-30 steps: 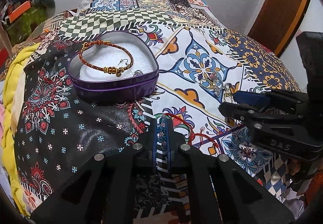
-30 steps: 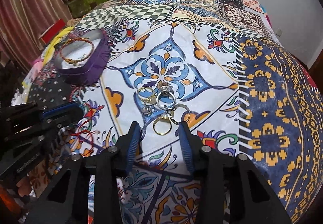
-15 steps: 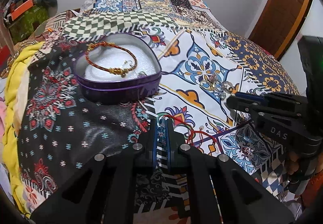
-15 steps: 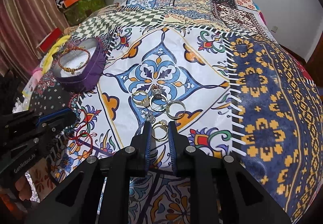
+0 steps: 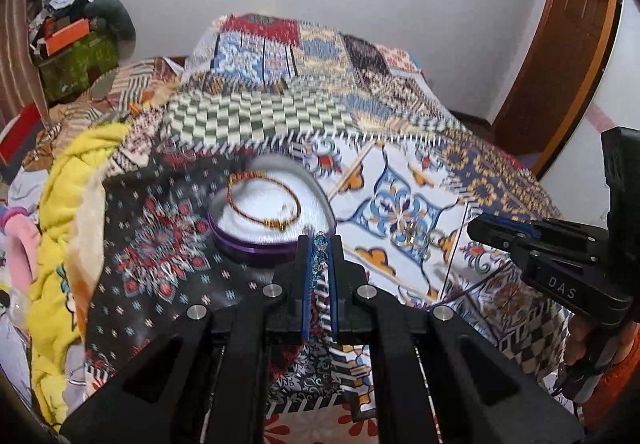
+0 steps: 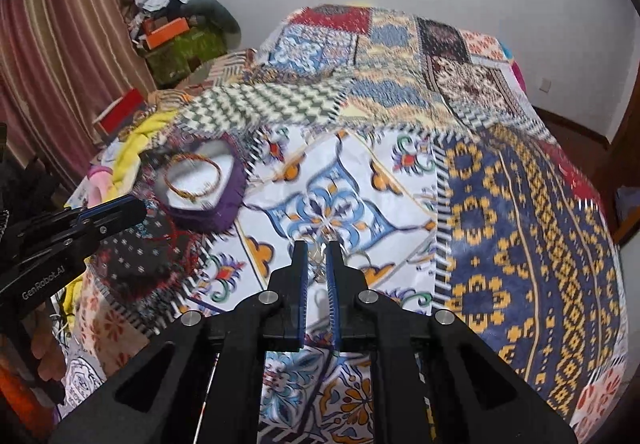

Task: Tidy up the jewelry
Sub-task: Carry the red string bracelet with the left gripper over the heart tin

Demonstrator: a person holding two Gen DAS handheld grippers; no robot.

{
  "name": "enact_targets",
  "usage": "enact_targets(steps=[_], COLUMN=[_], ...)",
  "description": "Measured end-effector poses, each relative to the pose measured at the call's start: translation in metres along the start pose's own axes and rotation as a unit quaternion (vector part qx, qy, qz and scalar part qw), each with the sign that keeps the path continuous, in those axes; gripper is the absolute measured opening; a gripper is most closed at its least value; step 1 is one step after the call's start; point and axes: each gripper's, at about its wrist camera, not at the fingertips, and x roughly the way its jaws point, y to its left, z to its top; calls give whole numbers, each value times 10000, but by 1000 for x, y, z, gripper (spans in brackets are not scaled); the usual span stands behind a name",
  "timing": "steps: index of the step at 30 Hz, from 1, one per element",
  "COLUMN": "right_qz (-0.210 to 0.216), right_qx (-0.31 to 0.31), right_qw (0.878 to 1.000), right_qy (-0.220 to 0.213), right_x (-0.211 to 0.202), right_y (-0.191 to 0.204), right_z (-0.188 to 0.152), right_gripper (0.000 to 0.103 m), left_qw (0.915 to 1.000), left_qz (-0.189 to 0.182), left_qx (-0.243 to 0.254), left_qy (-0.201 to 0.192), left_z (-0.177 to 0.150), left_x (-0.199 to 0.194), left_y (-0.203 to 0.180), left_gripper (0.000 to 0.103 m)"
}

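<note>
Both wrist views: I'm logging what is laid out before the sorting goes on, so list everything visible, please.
Heart-shaped tin: one, purple with a white lining, on the bedspread's dark patch.
Braided bracelet: one, red and gold, inside the tin.
Beaded piece: one, blue, pinched in the left tongs.
Rings: a small cluster, gold and silver, on the blue-and-white tile patch; blur hides the count.
Bedspread: one, multicoloured patchwork, covering the bed.
Blanket: one, yellow, at the bed's left edge.
Door: one, brown wood, far right.
Left tongs: black, shut on the beaded piece.
Right tongs: black, nearly closed; contents unclear.
</note>
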Motion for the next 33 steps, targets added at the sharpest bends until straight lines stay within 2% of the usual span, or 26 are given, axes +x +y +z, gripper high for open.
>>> enact_targets(steps=[5, 9, 13, 17, 18, 24, 30, 33], right_qz=[107, 95, -2, -101, -114, 180, 104, 74], right_qx=[-114, -175, -262, -342, -337, -153, -236, -284], right_qw=[9996, 9994, 9996, 9987, 9984, 9962, 9937, 9941], right_qy=[-247, -285, -46, 351, 446, 840, 1087, 1040], right_x=[-8, -9, -4, 5, 8, 26, 51, 53], right_y=[11, 12, 6, -3, -5, -6, 1, 2], right_z=[11, 13, 5, -10, -13, -21, -24, -26], right_gripper=[8, 8, 10, 23, 24, 24, 24, 24], left_qw=[9997, 9992, 9988, 9984, 9984, 9985, 9985, 9984], left_qz=[43, 89, 123, 181, 187, 177, 207, 222], left_qx=[23, 3, -37, -60, -69, -115, -120, -145], left_qy=[-247, -388, -474, -531, -538, -507, -498, -500], left_z=[13, 19, 21, 19, 19, 17, 15, 14], left_x=[-13, -22, -27, -29, -29, -25, -25, -25], left_y=[-1, 2, 6, 10, 10, 14, 17, 20], left_gripper=[6, 6, 6, 6, 6, 6, 6, 6])
